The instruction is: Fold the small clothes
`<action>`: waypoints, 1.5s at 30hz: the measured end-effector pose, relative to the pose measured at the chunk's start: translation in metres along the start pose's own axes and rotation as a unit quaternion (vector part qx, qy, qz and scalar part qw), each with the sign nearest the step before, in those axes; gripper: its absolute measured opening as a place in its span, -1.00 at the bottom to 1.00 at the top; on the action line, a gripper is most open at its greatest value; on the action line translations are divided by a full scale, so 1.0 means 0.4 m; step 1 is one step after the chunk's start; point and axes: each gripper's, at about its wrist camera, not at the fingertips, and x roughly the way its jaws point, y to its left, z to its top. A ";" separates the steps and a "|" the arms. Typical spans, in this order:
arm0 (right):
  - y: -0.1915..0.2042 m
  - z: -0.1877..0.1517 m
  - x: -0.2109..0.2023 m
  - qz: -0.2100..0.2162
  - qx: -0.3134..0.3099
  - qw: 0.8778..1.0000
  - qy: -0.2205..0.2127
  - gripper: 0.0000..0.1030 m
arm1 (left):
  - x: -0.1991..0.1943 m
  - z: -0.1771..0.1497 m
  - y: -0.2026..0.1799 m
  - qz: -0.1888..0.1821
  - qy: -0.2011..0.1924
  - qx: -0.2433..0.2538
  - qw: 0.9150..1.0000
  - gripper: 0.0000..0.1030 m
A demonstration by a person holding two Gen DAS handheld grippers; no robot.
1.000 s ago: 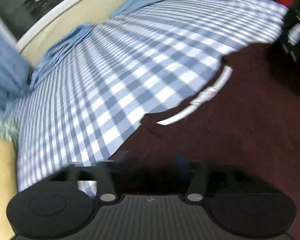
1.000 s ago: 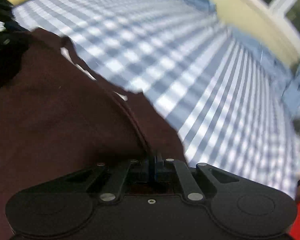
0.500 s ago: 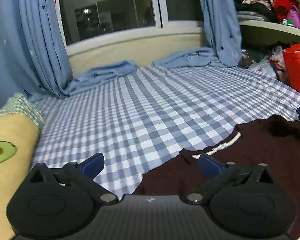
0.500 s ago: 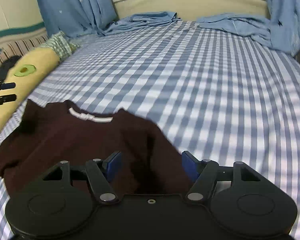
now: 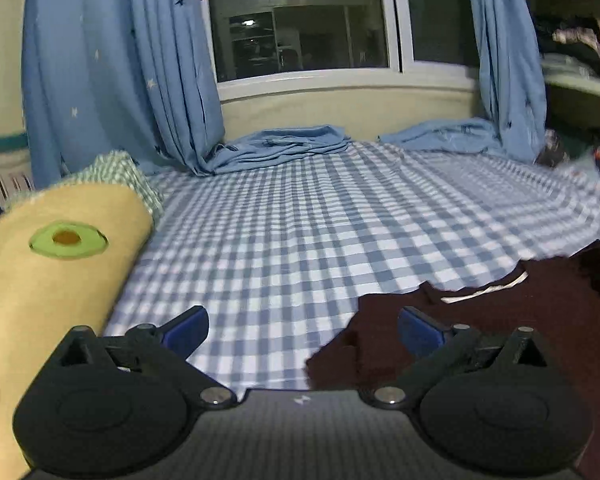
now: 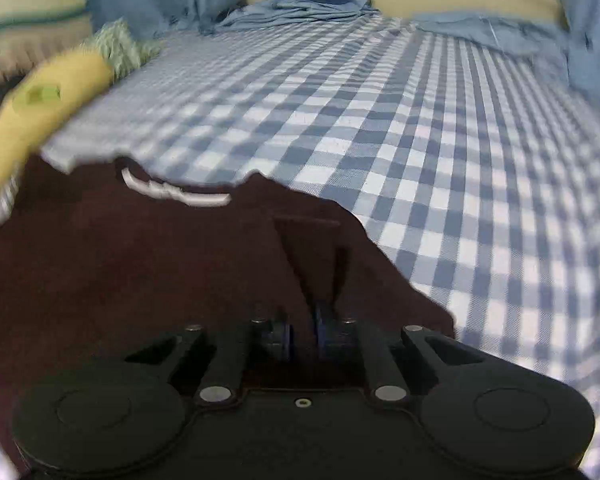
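Observation:
A dark maroon shirt (image 5: 500,312) with a white neck band (image 5: 484,290) lies on the blue checked bedsheet (image 5: 300,220). My left gripper (image 5: 302,320) hangs wide open above the sheet with nothing between its fingers; its right finger is over the shirt's left edge. In the right wrist view the maroon shirt (image 6: 140,264) fills the lower left, neck band (image 6: 172,192) at the far side. My right gripper (image 6: 304,332) is closing at the shirt's right side. Its blue pads stand nearly together with a ridge of maroon cloth pinched between them.
A yellow avocado-print pillow (image 5: 40,272) and a green checked cloth (image 5: 116,172) lie along the left of the bed. Crumpled blue fabric (image 5: 284,146) and blue curtains (image 5: 120,80) sit below the window. A cluttered shelf (image 5: 572,48) stands at the right.
My left gripper opened wide, let go of the shirt, lifted and levelled out. My right gripper opened, shifted over the shirt's right side, then closed on the cloth again.

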 end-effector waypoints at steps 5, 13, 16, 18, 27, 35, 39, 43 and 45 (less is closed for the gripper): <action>-0.090 0.023 -0.108 0.073 0.107 0.990 -0.058 -0.80 | 0.019 0.001 -0.004 0.045 0.023 -0.024 0.998 0.99; -0.220 0.010 -0.106 0.081 0.186 0.976 -0.074 -0.81 | 0.037 0.000 -0.016 0.060 0.034 -0.030 0.997 0.99; -0.220 -0.025 -0.007 0.022 0.170 0.985 0.003 -0.56 | 0.051 -0.003 -0.038 0.020 0.031 -0.048 0.998 0.99; -0.211 -0.040 -0.008 0.018 0.170 0.985 -0.019 -0.52 | 0.059 0.004 -0.063 -0.025 0.027 -0.059 0.998 0.99; -0.126 -0.102 -0.248 0.015 0.100 0.992 -0.079 -0.08 | 0.272 -0.001 -0.188 -0.111 0.108 -0.033 0.987 0.95; 0.080 -0.207 -0.359 0.078 0.010 0.995 -0.060 0.20 | 0.375 0.011 -0.023 -0.079 0.129 -0.102 0.983 0.84; 0.105 -0.236 -0.367 0.088 0.009 0.994 -0.056 0.20 | 0.378 0.023 0.029 -0.111 0.155 -0.131 0.973 0.92; 0.101 -0.233 -0.350 0.106 0.021 0.993 -0.056 0.20 | 0.437 0.028 0.059 -0.127 0.196 -0.156 0.960 0.92; 0.108 -0.229 -0.343 0.104 0.017 0.993 -0.051 0.20 | 0.453 0.024 0.057 -0.137 0.203 -0.161 0.956 0.85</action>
